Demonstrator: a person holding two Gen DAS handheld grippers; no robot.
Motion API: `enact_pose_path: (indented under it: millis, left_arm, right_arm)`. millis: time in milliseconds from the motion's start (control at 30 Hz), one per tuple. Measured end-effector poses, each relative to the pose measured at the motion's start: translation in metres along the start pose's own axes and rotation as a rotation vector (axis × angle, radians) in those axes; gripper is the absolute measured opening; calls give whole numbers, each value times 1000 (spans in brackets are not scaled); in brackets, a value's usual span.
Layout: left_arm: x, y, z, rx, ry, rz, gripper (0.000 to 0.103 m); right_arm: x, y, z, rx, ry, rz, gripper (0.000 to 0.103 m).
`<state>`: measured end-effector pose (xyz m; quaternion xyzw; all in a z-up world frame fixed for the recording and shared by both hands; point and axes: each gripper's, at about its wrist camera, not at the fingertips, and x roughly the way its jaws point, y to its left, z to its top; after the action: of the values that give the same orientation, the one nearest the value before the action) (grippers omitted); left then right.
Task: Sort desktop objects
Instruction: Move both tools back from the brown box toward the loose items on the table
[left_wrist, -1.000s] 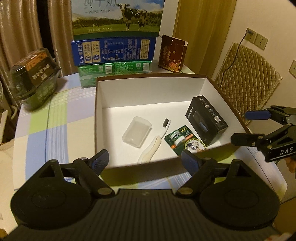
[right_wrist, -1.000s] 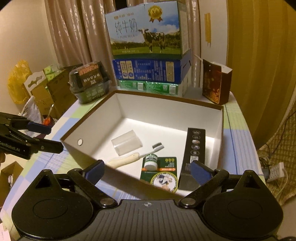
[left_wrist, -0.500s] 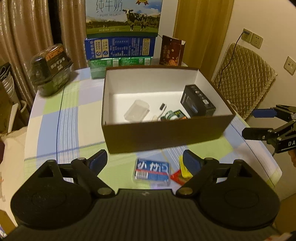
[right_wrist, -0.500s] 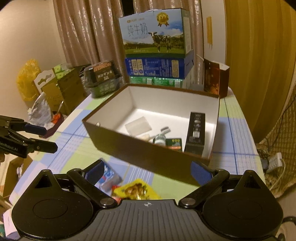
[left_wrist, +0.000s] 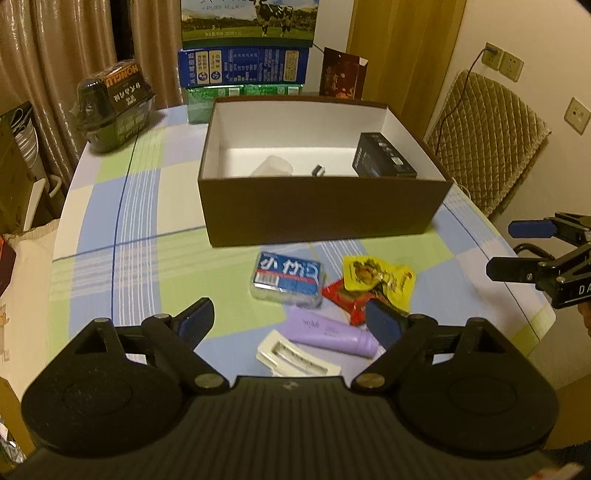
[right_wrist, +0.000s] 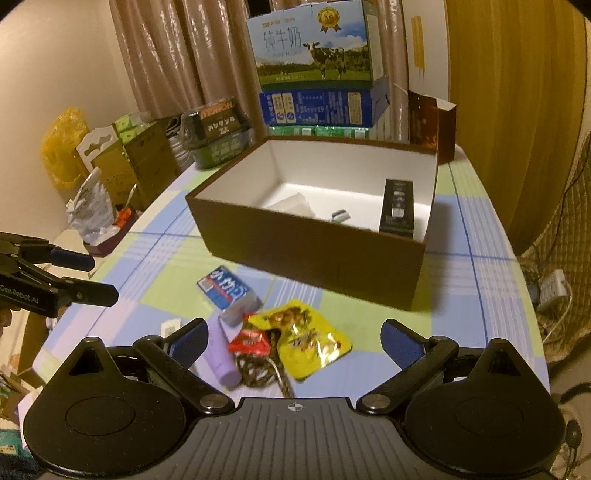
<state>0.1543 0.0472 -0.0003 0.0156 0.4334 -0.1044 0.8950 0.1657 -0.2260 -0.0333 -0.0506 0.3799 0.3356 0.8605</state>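
A brown box with a white inside stands mid-table; it also shows in the right wrist view. It holds a black carton, a clear case and a toothbrush head. In front lie a blue tissue pack, a yellow packet, a red packet, a purple tube and a white holder. My left gripper is open above the tube. My right gripper is open above the packets.
Stacked milk cartons, a dark noodle pack and a brown paper bag stand at the table's back. A padded chair is to the right. Boxes and bags sit beside the table's left edge.
Both grippers have pulled back from over the box toward the table's front edge. The loose items in front of the box have come into view. Both stay open.
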Motion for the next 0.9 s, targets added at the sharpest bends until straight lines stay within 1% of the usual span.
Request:
enact_pose_path:
  millis: [333, 567, 900]
  left_arm:
    - [4, -17, -31, 4, 59, -6, 86]
    - [10, -26, -44, 5, 93, -4, 86]
    - [25, -32, -58, 18, 142, -9, 87]
  right_arm:
    - [-4, 0, -28, 12, 48, 6, 97]
    - [-2, -2, -44, 23, 86, 10, 97]
    - [4, -13, -55, 22, 110, -28, 97]
